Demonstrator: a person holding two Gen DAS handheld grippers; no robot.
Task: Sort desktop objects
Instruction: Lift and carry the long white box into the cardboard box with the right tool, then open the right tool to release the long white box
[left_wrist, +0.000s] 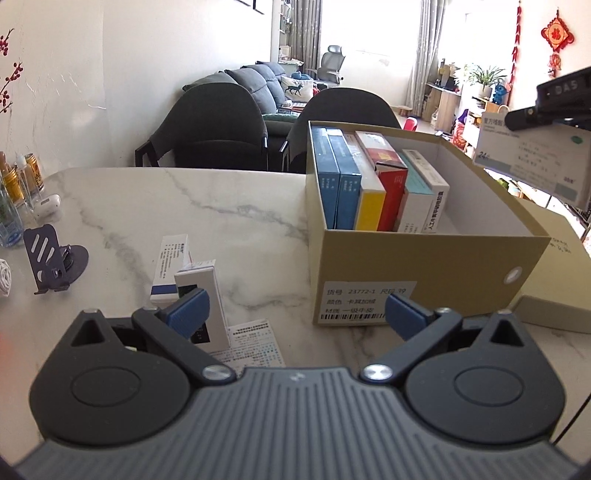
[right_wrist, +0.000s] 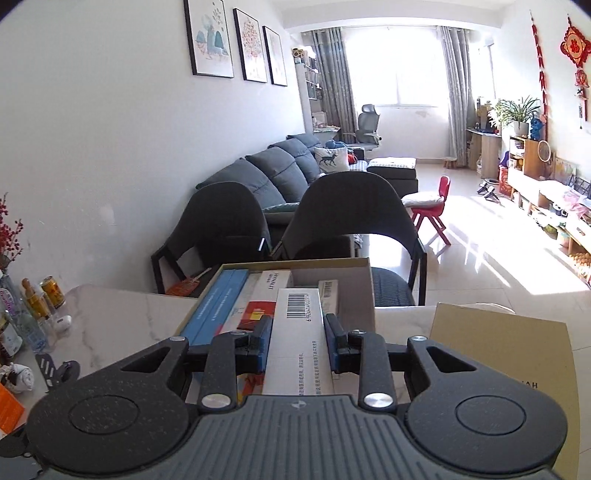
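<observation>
Right gripper (right_wrist: 298, 341) pinches a white barcoded carton (right_wrist: 297, 332) above the cardboard box (left_wrist: 424, 258) near the table's (left_wrist: 184, 199) far edge; left gripper (left_wrist: 295, 314), jaws spread, hovers beside two small cartons (left_wrist: 192, 280) lying mid-table.

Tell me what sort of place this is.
Most likely a home living-dining room: a grey sofa along the wall, framed pictures above it, and a marble-topped table with dining chairs.
</observation>
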